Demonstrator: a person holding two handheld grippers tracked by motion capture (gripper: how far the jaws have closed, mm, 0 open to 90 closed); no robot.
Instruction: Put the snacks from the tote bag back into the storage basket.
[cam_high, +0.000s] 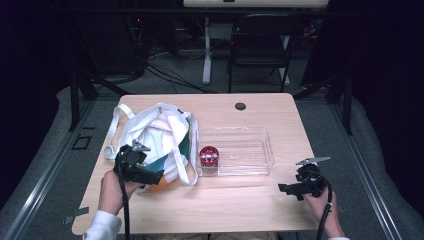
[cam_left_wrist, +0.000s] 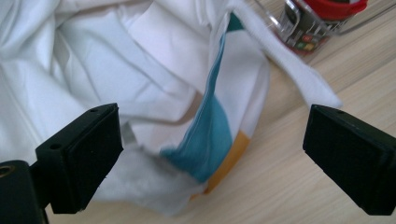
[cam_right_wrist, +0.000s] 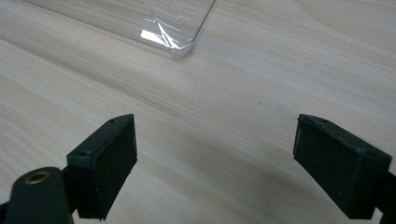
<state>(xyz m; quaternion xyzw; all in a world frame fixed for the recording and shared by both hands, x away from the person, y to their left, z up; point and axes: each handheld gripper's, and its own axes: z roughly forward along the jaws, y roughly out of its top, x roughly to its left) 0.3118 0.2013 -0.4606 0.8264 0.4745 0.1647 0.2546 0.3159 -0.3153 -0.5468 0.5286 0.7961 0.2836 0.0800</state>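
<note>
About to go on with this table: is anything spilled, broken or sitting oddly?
Nothing spilled or broken. The white tote bag lies crumpled, one strap trailing toward the clear plastic tray. The red-lidded jar stands upright at the tray's left end. Left gripper and right gripper are both open, holding nothing.

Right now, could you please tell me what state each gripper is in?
Left gripper: open, holding nothing, jaws on either side of the tote bag's near edge.
Right gripper: open, holding nothing, over bare table near the clear tray.
</note>
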